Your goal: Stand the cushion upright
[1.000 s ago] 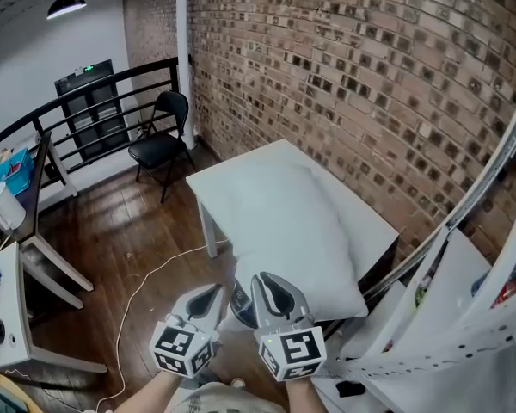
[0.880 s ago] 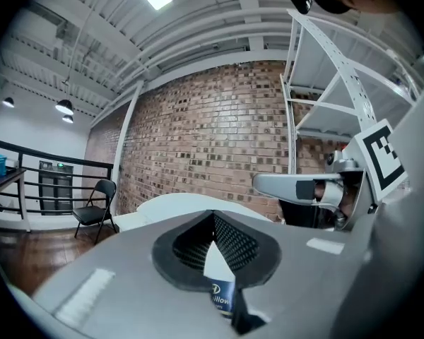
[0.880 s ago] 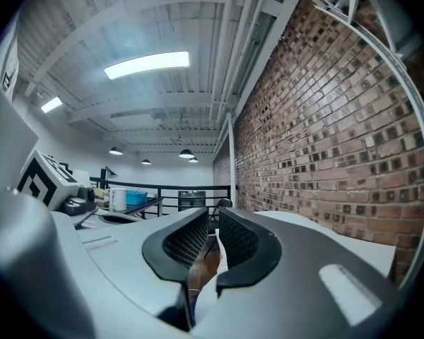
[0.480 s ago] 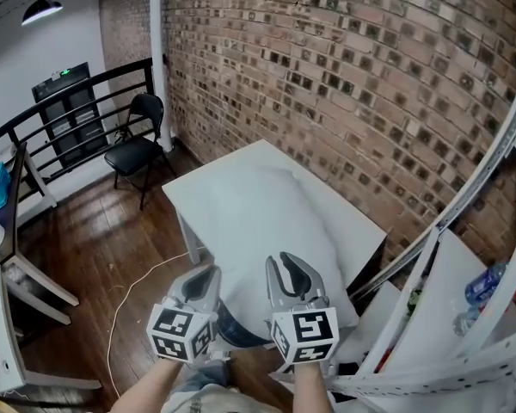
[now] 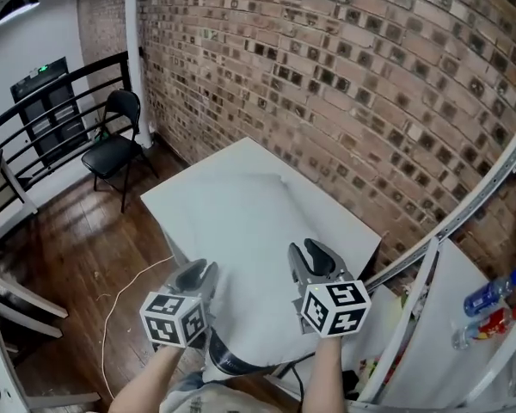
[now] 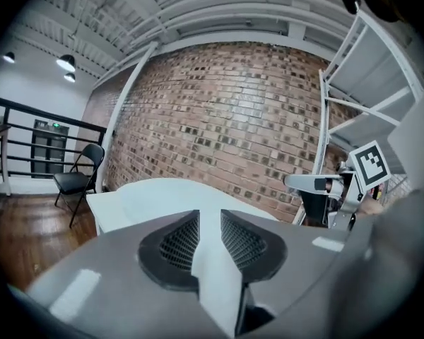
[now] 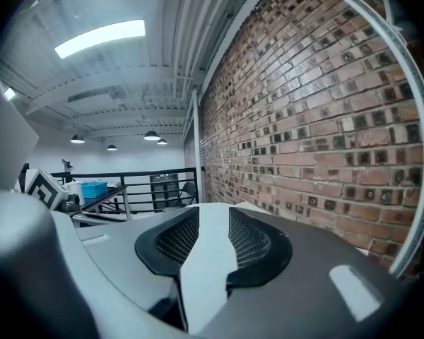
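Two grippers: held side by side, apart, at the near end of the cushion (image 5: 256, 248).
Left gripper (image 5: 198, 274): jaws opening, gap narrow; only white shows through it (the cushion beyond, not pinched).
Right gripper (image 5: 315, 253): jaws opening too, gap a little wider, nothing clamped; tips over the cushion's near right part.
Cushion: white, lying flat along the table (image 5: 176, 198), not upright.
Table: white, beside the brick wall (image 5: 370, 84).
Chair (image 5: 110, 149): black, on the wood floor, well left of the table.
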Motion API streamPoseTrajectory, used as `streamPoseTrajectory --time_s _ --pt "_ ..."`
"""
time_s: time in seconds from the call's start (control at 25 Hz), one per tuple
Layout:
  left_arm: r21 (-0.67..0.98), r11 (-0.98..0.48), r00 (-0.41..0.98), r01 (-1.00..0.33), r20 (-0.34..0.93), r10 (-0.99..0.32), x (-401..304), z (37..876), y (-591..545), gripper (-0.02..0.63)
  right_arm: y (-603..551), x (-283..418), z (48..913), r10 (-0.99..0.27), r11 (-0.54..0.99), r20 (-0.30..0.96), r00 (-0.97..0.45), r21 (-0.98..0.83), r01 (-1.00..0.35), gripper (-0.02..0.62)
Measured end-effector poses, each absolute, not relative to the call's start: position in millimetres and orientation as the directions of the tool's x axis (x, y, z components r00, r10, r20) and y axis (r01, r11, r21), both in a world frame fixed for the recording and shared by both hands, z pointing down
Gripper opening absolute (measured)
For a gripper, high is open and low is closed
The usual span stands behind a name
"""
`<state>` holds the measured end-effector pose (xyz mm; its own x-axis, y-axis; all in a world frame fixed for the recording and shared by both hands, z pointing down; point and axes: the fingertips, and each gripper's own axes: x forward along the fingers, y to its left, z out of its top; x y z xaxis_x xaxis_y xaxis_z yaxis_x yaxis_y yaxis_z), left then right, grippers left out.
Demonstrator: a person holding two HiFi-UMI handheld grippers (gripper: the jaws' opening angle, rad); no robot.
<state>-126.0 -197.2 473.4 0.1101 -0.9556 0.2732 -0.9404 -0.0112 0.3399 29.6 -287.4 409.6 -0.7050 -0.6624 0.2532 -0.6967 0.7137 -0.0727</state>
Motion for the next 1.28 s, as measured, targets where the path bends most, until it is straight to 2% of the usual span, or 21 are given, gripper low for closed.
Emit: streamPoseTrajectory --time_s 0.28,0.52,0.64,0.84,0.96,1.04,1.08,1.28 --pt "0.442 0.031 0.147 -0.896 0.363 -0.920 -149 503 -230 0.130 -341 26 433 -0.617 0.718 0.366 -0.696 -0.098 -0.689 0.165" --pt "0.595 0.050 0.282 -0.802 0.451 -0.847 -154 540 -245 0.294 -371 31 475 -0.463 0.749 0.529 -0.711 -0.195 -0.633 0.276" --pt "0.627 0.063 0.316 -0.776 0.474 -0.822 -162 553 -249 0.316 -389 41 485 -0.402 0.751 0.572 -0.715 -0.241 -0.615 0.284" --pt "0.702 0.069 0.383 -0.709 0.465 -0.798 -168 567 -258 0.367 -409 55 515 -0.249 0.710 0.631 -0.734 -0.397 -0.582 0.335" --pt "0.715 0.059 0.410 -0.697 0.465 -0.784 -167 570 -263 0.388 -412 61 534 -0.132 0.683 0.644 -0.753 -0.492 -0.540 0.381" --pt "0.732 0.056 0.434 -0.679 0.461 -0.774 -162 571 -265 0.393 -406 59 543 -0.026 0.665 0.632 -0.775 -0.568 -0.485 0.467" --pt "0.737 0.055 0.444 -0.673 0.463 -0.767 -160 573 -266 0.400 -405 58 548 0.013 0.647 0.621 -0.784 -0.602 -0.467 0.483" --pt "0.741 0.062 0.462 -0.669 0.479 -0.746 -156 583 -271 0.410 -410 53 573 0.104 0.582 0.631 -0.769 -0.665 -0.467 0.505"
